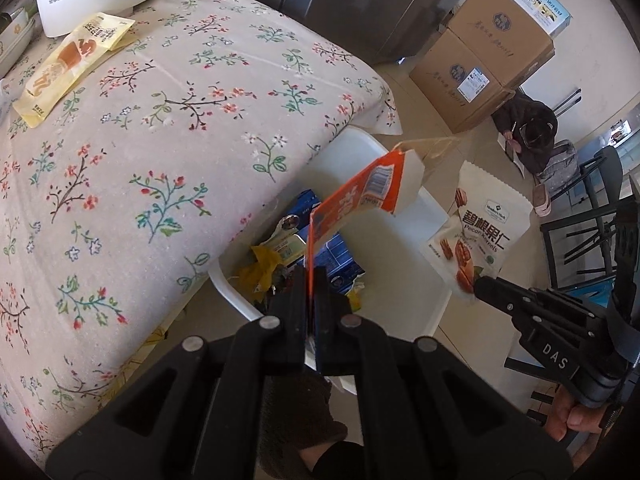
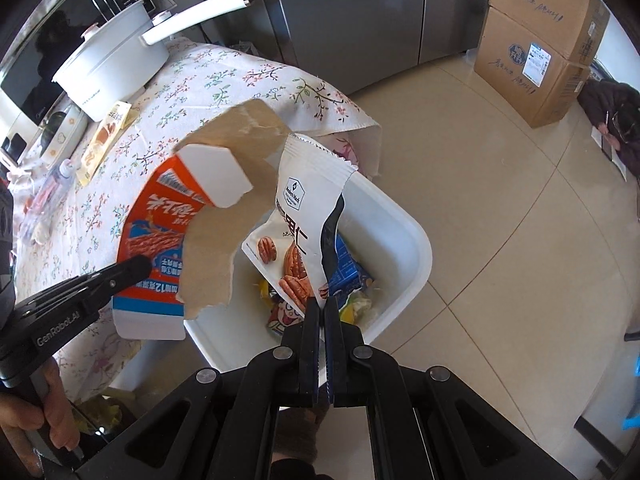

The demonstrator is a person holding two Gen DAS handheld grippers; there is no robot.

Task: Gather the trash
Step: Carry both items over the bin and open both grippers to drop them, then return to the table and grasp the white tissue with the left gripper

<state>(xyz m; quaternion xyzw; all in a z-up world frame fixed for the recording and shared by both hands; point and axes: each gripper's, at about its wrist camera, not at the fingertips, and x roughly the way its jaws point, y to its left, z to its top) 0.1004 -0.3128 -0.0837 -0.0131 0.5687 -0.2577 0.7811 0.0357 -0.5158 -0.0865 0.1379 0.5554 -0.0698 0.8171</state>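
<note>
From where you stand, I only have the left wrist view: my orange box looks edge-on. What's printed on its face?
Observer: The orange box shows sausage sticks above a blue band, with a torn brown flap hanging beside it.
Operator: Is the pecan bag over the bin?
Observer: Yes. The right gripper pinches the pecan bag at its bottom edge, above the white bin.
Operator: What's under the bag?
Observer: A cartoon-face wrapper lies in the bin there, hidden from your view.

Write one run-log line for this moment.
left hand-held gripper: shut on flattened orange cardboard carton | right hand-held gripper: shut on white pecan pouch | both above white plastic bin
</note>
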